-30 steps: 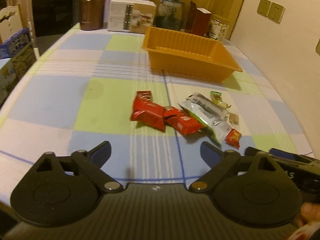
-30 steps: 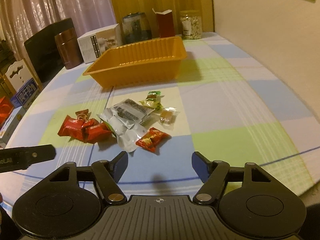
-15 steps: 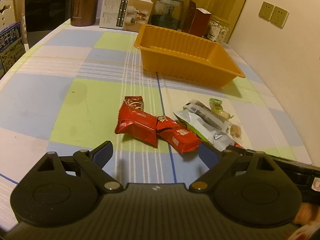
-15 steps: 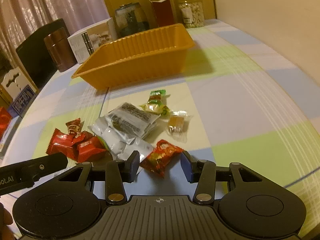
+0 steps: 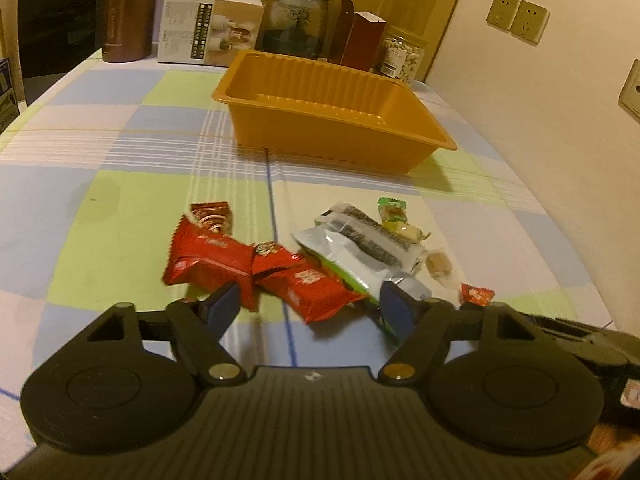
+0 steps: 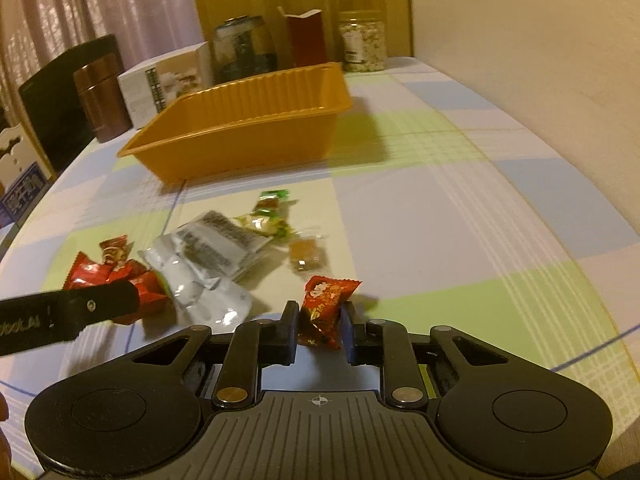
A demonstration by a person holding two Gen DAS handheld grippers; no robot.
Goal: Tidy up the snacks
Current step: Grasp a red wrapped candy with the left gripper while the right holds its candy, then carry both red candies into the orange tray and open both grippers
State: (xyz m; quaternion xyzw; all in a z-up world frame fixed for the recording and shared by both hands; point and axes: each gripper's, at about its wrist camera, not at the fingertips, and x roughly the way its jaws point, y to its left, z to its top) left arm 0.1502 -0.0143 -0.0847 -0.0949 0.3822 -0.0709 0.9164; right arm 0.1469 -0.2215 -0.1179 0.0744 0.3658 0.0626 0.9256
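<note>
The small red candy packet sits clamped in the right claw, down by the surface; the orange tray lies ahead and leftward. The left claw is closing around a red wrapper, its long axis crosswise, pads not yet touching.

cream wall, pale curtains

Glossy ribbed plastic tray on a matt checked cloth (snack wrappers shiny foil).
</note>
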